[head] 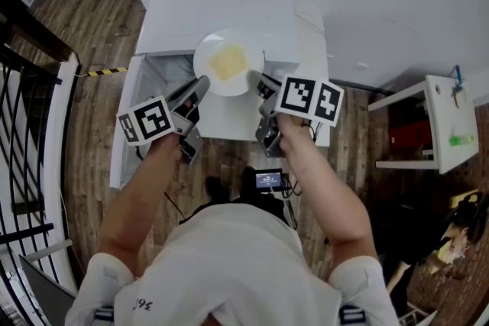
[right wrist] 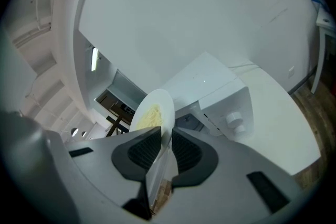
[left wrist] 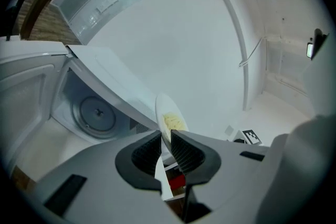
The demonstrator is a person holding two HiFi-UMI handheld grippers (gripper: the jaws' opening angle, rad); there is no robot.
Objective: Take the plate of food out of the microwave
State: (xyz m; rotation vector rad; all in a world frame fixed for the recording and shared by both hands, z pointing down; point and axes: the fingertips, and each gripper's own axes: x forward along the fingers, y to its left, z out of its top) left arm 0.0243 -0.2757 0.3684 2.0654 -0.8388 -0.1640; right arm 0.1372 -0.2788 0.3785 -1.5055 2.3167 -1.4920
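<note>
In the head view a white plate (head: 205,57) carrying yellow food (head: 228,61) is held level in front of the white microwave (head: 221,11). My left gripper (head: 200,85) is shut on its left rim and my right gripper (head: 258,82) is shut on its right rim. In the left gripper view the plate (left wrist: 164,107) shows edge-on between the pads, with the food (left wrist: 174,123) on it and the left gripper (left wrist: 166,138) clamped on it. The empty cavity with its turntable (left wrist: 97,113) lies behind. In the right gripper view the plate (right wrist: 165,102) sits in the right gripper (right wrist: 167,140).
The microwave door (head: 126,126) hangs open to the left. The microwave's knobs (right wrist: 235,122) face the right gripper. A white side table (head: 443,118) stands at the right, a black railing (head: 30,126) at the left. A small device with a screen (head: 268,180) lies on the wooden floor.
</note>
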